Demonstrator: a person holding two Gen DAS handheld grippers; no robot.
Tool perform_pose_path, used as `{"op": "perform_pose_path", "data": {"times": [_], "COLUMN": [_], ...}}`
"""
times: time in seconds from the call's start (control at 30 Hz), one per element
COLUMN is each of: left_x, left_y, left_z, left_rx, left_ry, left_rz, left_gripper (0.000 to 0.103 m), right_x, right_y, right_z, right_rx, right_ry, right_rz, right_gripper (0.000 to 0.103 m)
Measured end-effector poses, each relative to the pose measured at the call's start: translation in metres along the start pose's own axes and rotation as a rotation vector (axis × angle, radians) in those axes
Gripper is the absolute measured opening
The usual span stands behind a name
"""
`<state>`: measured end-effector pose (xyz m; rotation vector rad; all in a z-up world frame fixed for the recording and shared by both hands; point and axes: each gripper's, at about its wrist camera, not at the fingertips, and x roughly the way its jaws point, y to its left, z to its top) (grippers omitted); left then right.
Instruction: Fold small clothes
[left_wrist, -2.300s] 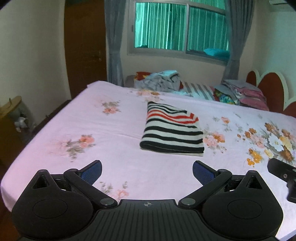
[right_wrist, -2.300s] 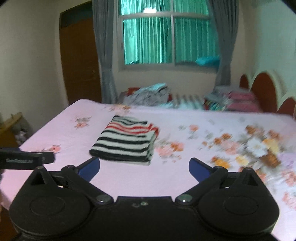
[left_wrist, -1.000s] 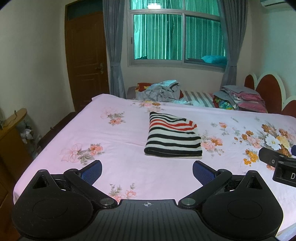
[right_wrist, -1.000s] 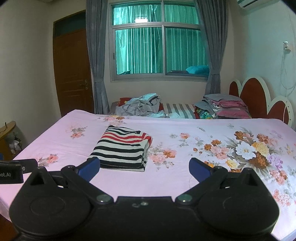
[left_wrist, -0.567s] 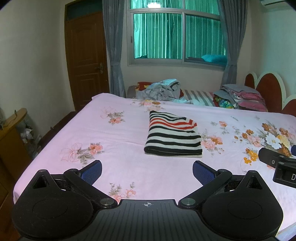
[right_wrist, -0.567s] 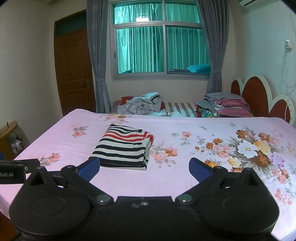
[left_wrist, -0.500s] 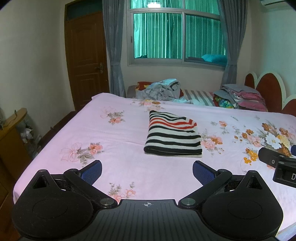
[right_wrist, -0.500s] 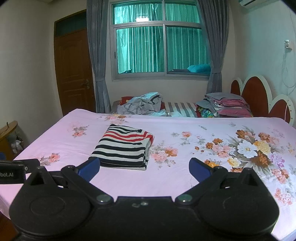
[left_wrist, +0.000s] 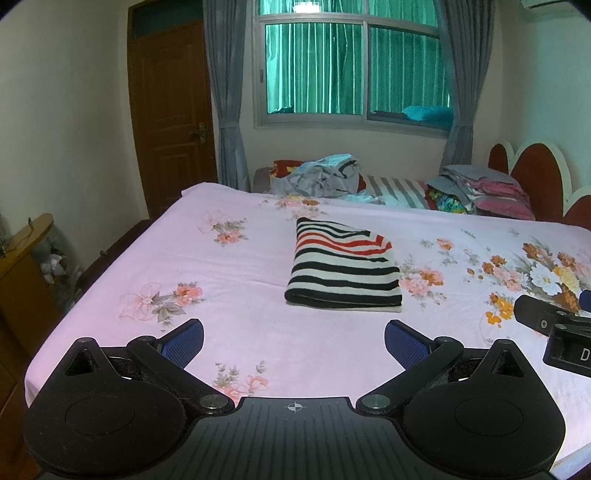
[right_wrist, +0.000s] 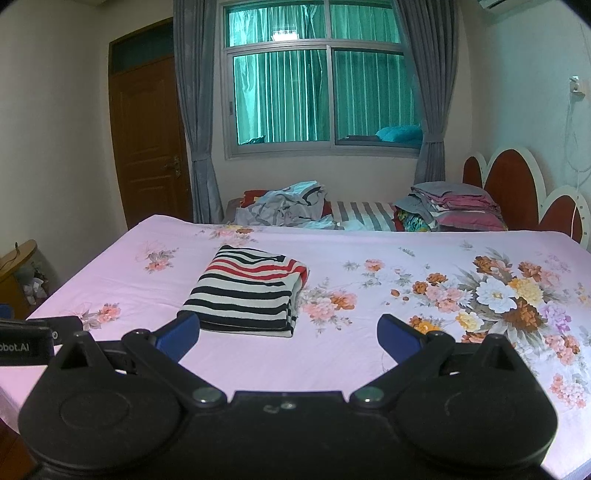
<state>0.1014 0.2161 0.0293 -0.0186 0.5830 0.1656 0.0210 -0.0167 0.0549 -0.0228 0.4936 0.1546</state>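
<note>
Left claw (left_wrist: 293, 341) spread, striped garment (left_wrist: 341, 271) folded

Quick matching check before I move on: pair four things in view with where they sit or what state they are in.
Things:
1. striped garment
2. left gripper
3. crumpled grey clothes
4. stacked pink and grey linens

Places or states:
A. heaped beyond the bed's far edge, below the window
B. folded flat on the pink floral sheet
C. piled beside the red headboard
D. open, holding nothing

Pairs: 1-B, 2-D, 3-A, 4-C
</note>
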Motion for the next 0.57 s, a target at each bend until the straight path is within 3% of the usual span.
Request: {"op": "perform_pose_path", "data": {"times": [0.4,0.57], "left_x": [0.008,0.020], "left_y": [-0.012,-0.017], "left_z": [0.002,0.008], "left_rx": [0.009,0.037], "left_ry": [-0.008,-0.016], "left_rz": [-0.029,0.005], "left_gripper": [0.103,0.103], "right_x": [0.007,0.014], "right_y": [-0.009,-0.018], "right_z": [-0.004,-0.006], "right_rx": [0.002,0.007], "right_ry": [0.016,0.035], "right_rz": [-0.005,-0.020], "right_gripper": [0.103,0.103]}}
